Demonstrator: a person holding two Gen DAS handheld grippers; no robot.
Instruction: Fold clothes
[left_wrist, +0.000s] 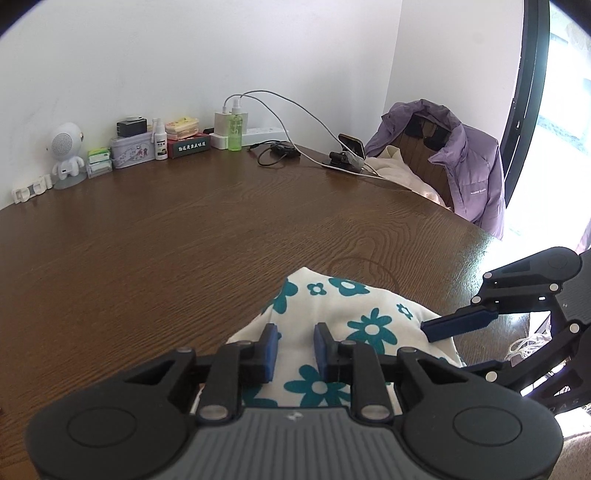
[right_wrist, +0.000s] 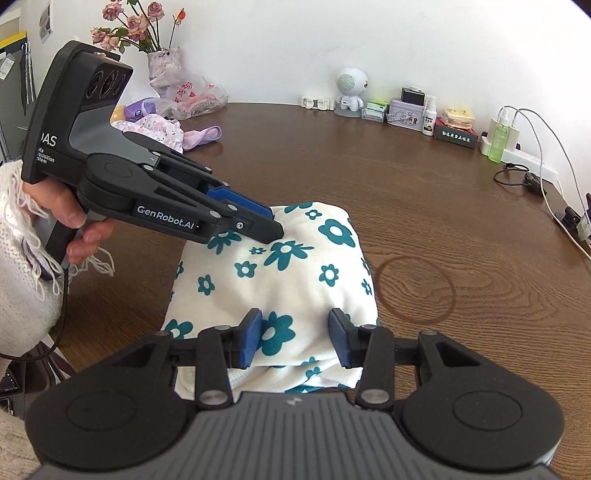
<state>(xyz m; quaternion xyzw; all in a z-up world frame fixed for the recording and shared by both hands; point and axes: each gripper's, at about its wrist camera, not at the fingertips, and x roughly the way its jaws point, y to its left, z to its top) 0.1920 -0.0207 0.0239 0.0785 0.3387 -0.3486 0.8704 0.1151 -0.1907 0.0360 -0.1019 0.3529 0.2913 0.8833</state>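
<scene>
A person's hand (right_wrist: 79, 221) in a fuzzy white sleeve (right_wrist: 22, 277) angles the left gripper (left_wrist: 295, 349) down onto the far corner of the floral garment (right_wrist: 280, 277), jaws slightly apart, nothing pinched. The right gripper (right_wrist: 295, 338) sits wide open over the garment's near edge. The garment lies folded on the wooden table (right_wrist: 424, 192).

wall: plain white wall (left_wrist: 229, 48) ahead of the tool | table: dark wood-grain table (left_wrist: 155, 236) beneath it, a ring stain (right_wrist: 416, 291) right of the tool | chair: wooden chair (left_wrist: 417, 147) ahead-right, purple jacket (left_wrist: 469, 173) draped over | window: dark-framed window (left_wrist: 532, 110) far right, bright daylight
</scene>
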